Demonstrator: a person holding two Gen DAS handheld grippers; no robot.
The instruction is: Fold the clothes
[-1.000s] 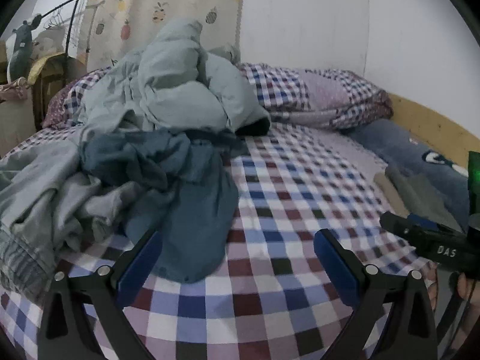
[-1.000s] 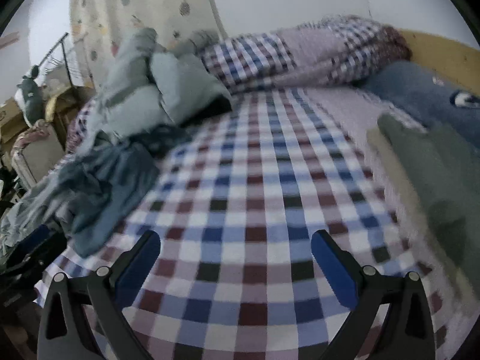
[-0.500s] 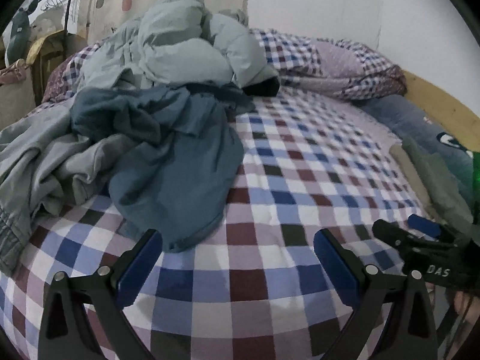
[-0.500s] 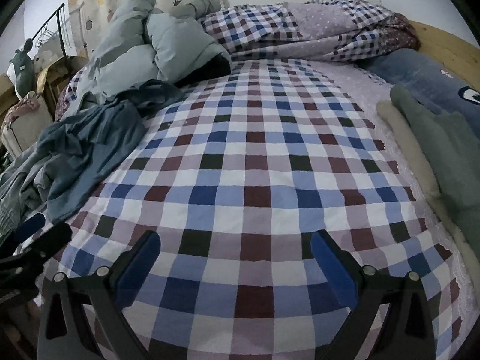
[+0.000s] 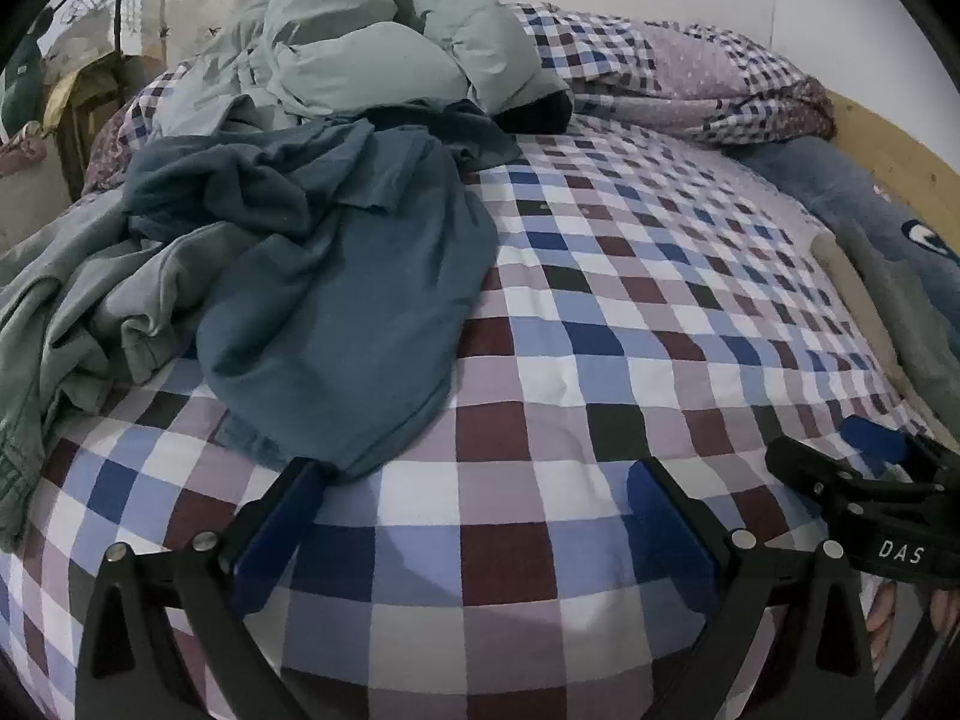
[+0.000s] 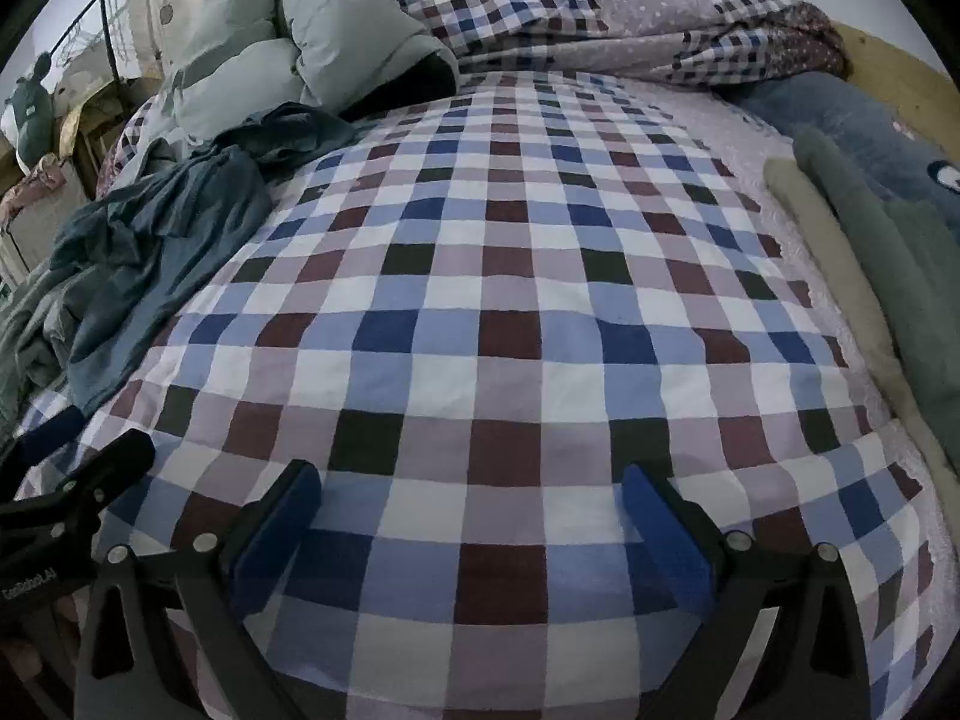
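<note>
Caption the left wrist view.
Open left gripper near crumpled blue cotton shirt on checked bedsheet.

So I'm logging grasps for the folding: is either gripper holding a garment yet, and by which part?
Nothing is held. The left gripper and right gripper are both open; the blue garment lies untouched.

The grey-green garment [image 5: 78,306] runs off the left edge. The blue garment [image 5: 336,300] hides the puffy jacket's [image 5: 372,42] lower part.
</note>
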